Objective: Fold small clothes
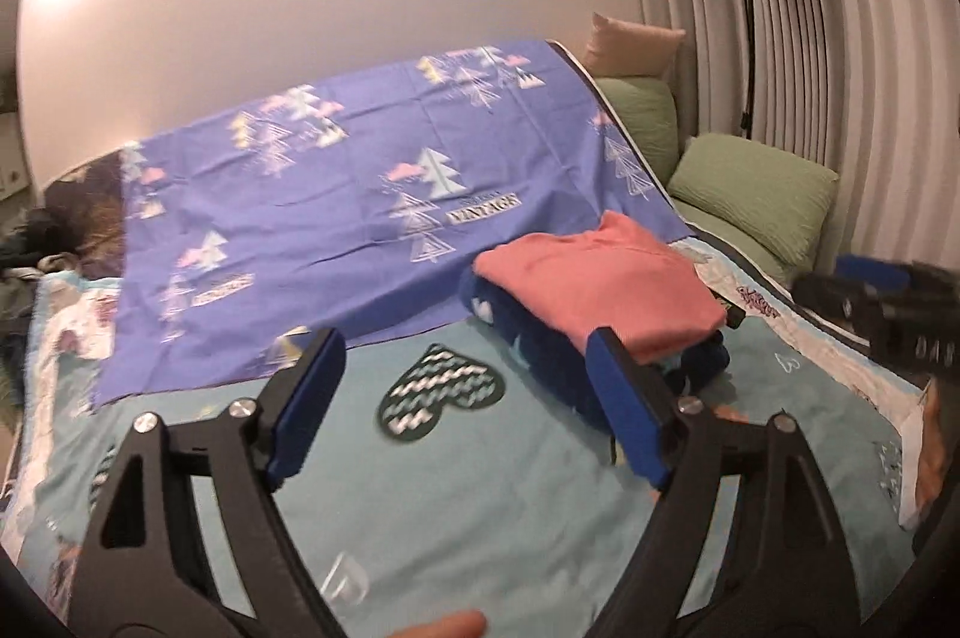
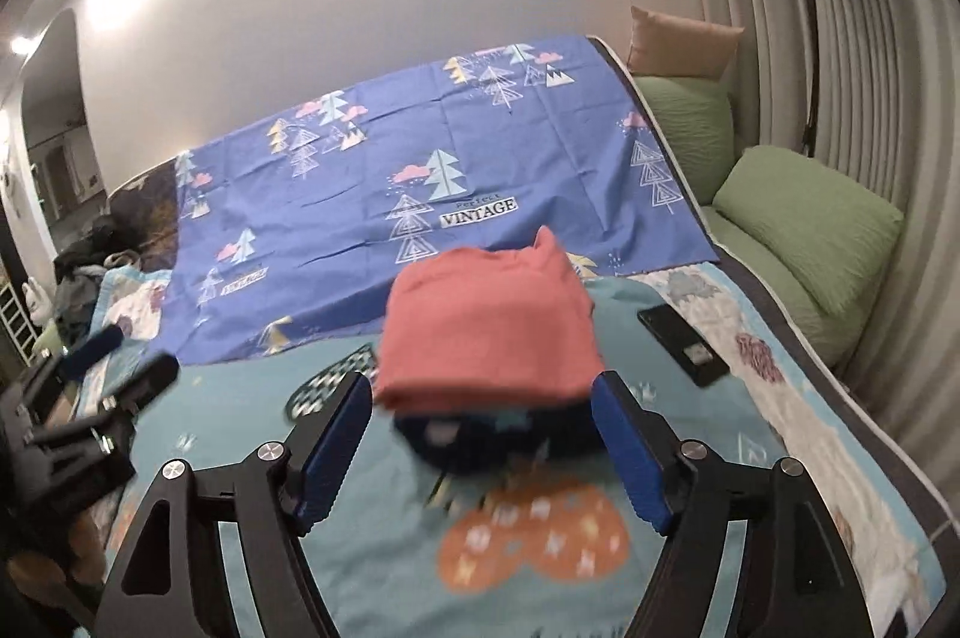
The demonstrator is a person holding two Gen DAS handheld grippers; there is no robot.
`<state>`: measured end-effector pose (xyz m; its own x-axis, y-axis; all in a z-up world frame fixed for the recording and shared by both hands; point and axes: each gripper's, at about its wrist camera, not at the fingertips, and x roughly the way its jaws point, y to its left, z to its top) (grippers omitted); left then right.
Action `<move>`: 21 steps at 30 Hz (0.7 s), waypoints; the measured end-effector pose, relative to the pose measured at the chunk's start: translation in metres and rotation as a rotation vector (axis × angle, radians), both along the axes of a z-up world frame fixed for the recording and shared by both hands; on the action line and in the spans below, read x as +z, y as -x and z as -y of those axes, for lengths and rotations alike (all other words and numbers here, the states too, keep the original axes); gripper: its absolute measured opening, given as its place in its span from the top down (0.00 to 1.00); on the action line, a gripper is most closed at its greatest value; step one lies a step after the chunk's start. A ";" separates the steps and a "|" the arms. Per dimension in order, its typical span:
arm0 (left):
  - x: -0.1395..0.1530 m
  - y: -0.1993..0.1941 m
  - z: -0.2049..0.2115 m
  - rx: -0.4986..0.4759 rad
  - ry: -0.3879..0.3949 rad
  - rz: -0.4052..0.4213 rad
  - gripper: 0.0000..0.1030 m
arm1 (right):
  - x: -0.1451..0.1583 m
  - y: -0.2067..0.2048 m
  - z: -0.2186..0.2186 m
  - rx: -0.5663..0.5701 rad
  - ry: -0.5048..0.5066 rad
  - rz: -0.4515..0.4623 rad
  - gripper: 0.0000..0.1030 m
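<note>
Right wrist: both tongs, right gripper (image 2: pixel 480 434) & left gripper (image 1: pixel 462 386), spread, empty. I'd square pink garment (image 2: pixel 489 326) atop navy garment (image 2: pixel 498 437), pinch low.

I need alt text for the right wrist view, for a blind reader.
The open right gripper faces a folded pink garment stacked on a dark blue garment on a teal quilt. A phone lies to the right.

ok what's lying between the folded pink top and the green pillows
A black phone lies on the quilt between the pink top and green pillows, shown clearly in the right wrist view.
</note>
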<state>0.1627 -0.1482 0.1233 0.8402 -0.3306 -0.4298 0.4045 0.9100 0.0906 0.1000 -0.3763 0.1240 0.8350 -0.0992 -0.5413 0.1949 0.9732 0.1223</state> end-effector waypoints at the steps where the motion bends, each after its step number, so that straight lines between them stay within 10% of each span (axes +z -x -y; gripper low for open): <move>1: 0.001 0.009 -0.005 0.008 -0.007 0.003 0.18 | -0.001 0.009 -0.006 0.002 0.003 -0.005 0.24; 21: -0.076 0.115 -0.130 0.215 0.004 -0.168 0.18 | -0.071 0.105 -0.145 0.143 0.078 -0.169 0.19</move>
<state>0.0474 -0.0179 0.0474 0.8083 -0.1547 -0.5680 0.2112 0.9768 0.0345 -0.0051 -0.2314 0.0529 0.7416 -0.0329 -0.6700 0.0653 0.9976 0.0232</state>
